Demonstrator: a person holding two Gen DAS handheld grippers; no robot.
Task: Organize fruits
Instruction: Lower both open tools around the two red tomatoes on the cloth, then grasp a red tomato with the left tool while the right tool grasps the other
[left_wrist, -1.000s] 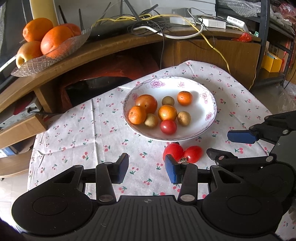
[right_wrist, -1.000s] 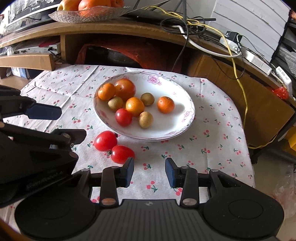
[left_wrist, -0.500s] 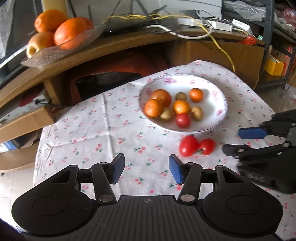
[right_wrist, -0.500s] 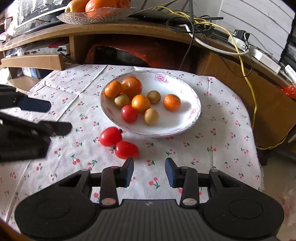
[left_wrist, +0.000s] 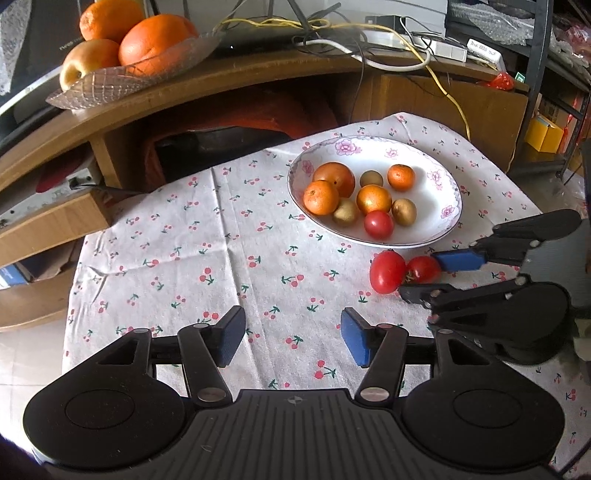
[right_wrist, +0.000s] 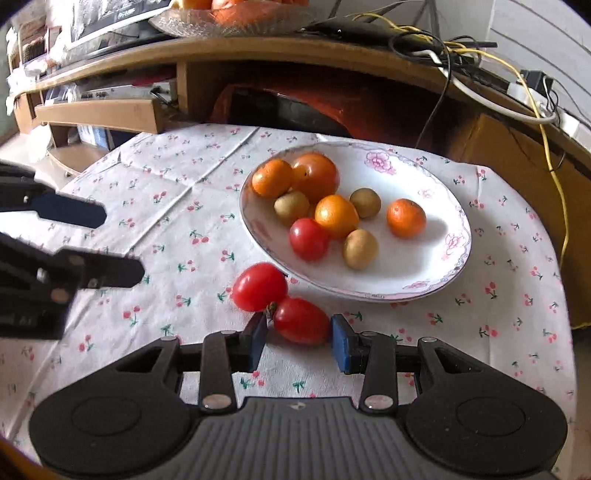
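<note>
Two loose tomatoes lie touching each other on the cloth just beside the plate (right_wrist: 436, 291), likely the last fruit to go in. The right gripper (right_wrist: 298, 338) straddles the nearer tomato (right_wrist: 301, 320), pads wide and not yet clamped; the left gripper (left_wrist: 293, 336) hangs wide open and empty, well apart

Left wrist view low over the tablecloth (left_wrist: 229, 236), facing the plate (left_wrist: 443, 192) from the left, right wrist view nearer, both sharing plate and two tomatoes (right_wrist: 301, 320).
</note>
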